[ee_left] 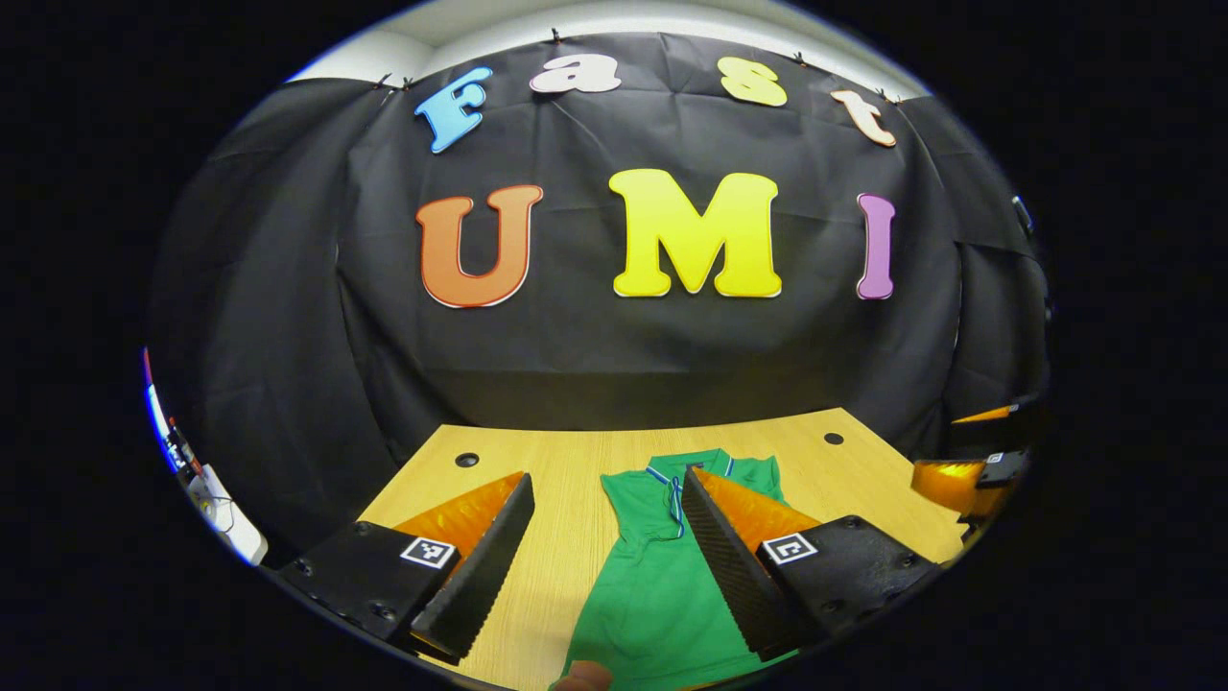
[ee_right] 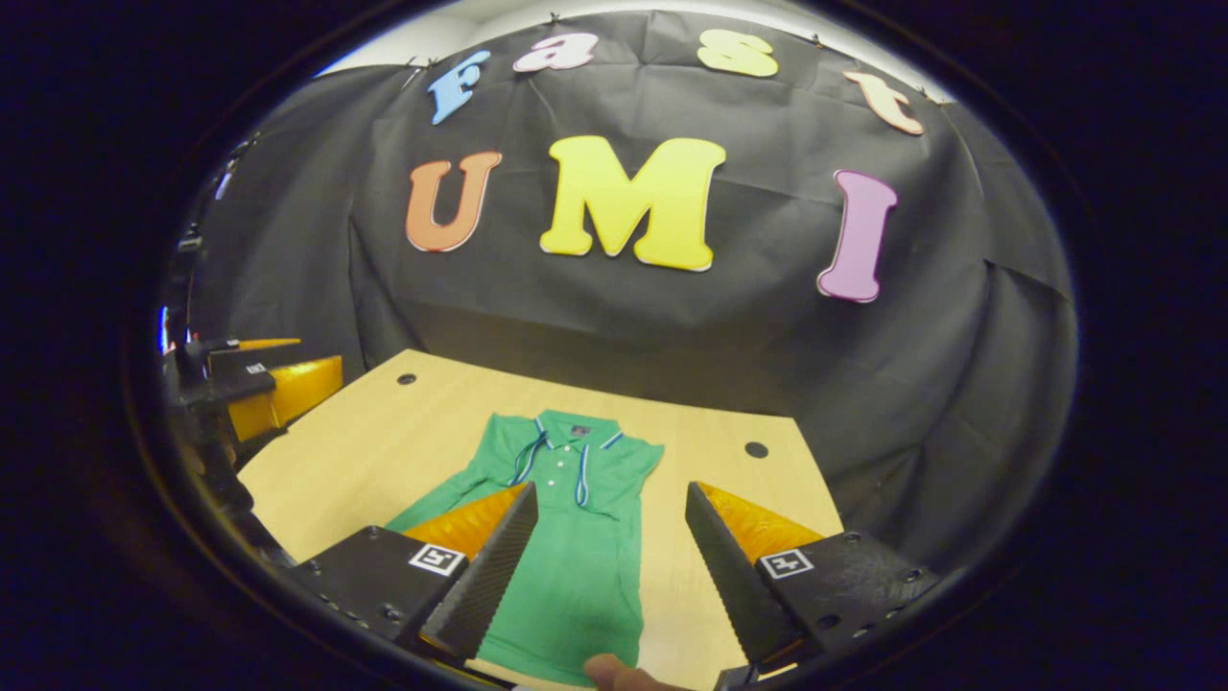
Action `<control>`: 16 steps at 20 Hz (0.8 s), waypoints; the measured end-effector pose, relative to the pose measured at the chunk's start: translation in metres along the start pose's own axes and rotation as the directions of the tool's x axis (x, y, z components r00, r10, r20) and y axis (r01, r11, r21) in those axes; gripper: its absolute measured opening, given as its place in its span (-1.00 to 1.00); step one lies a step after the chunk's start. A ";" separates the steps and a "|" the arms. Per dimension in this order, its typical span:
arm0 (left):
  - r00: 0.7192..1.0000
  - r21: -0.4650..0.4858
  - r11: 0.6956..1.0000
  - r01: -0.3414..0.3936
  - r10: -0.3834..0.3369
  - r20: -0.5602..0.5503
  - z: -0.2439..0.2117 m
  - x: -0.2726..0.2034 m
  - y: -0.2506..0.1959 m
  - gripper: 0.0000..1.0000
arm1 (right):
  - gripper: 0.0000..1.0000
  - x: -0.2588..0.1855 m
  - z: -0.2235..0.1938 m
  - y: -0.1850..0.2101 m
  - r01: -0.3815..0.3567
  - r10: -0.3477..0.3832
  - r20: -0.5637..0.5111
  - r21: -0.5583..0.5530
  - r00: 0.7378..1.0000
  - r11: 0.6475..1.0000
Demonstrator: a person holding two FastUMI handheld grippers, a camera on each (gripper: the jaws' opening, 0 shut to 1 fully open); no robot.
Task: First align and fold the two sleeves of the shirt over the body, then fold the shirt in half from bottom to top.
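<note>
Both views are evenly and fairly brightly lit from overhead, with soft, faint shadows. The table (ee_left: pixel 576 461) ahead of the fingers shows a mild sheen without hard glare. Fisheye distortion bends the table edges and the wall (ee_right: pixel 767 336) outward. Focus is sharp centrally, softening and dimming toward the rim.

Bare table (ee_right: pixel 365 461) at 9 and 3 o'clock of shirt (ee_right: pixel 566 537); wall cloth (ee_right: pixel 672 336) blocks 12 o'clock.

A green shirt (ee_right: pixel 566 537) with blue-and-white striped collar trim lies on a light wood-grain table (ee_right: pixel 365 451).
</note>
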State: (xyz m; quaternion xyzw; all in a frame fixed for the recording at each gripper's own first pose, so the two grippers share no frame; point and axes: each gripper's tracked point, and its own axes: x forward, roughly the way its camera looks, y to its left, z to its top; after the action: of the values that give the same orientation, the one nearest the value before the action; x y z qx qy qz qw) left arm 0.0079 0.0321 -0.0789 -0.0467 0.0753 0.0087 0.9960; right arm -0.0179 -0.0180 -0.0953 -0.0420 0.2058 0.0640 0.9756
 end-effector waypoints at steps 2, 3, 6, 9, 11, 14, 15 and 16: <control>1.000 -0.007 1.000 0.011 -0.011 0.024 -0.007 -0.010 0.000 0.99 | 0.96 0.005 -0.019 -0.001 0.008 -0.009 -0.043 -0.023 0.999 1.000; 1.000 -0.004 1.000 0.014 -0.014 0.018 -0.017 -0.013 0.003 0.99 | 0.96 0.005 -0.030 -0.001 0.001 -0.003 -0.066 -0.026 0.998 1.000; 0.987 -0.012 1.000 -0.010 0.008 -0.161 -0.108 -0.019 0.012 1.00 | 0.92 0.010 -0.092 -0.005 0.000 -0.012 -0.187 -0.062 0.982 0.998; 0.906 -0.029 0.999 -0.039 0.023 -0.423 -0.227 -0.040 0.021 1.00 | 0.96 0.007 -0.176 -0.012 -0.017 -0.013 -0.376 -0.076 0.927 0.997; 0.818 -0.047 0.998 -0.049 0.013 -0.575 -0.278 -0.054 0.022 1.00 | 0.92 0.000 -0.221 -0.017 -0.017 -0.025 -0.490 -0.082 0.871 0.997; 0.738 -0.029 0.999 -0.027 0.000 -0.674 -0.308 -0.068 0.023 1.00 | 0.92 0.002 -0.253 -0.021 0.004 -0.028 -0.595 -0.042 0.803 0.999; 0.710 -0.019 1.000 -0.017 -0.001 -0.704 -0.314 -0.073 0.023 1.00 | 0.92 0.002 -0.265 -0.021 0.015 -0.023 -0.632 -0.017 0.775 1.000; 0.685 -0.012 1.000 -0.009 -0.002 -0.728 -0.320 -0.076 0.023 1.00 | 0.91 -0.001 -0.278 -0.024 0.035 -0.031 -0.671 -0.007 0.741 0.999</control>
State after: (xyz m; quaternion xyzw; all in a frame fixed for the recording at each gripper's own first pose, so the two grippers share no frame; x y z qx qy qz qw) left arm -0.1153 0.0238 -0.3849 -0.0536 0.4642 -0.0082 0.8841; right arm -0.1253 -0.0722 -0.3472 -0.0630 0.5424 0.0266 0.8373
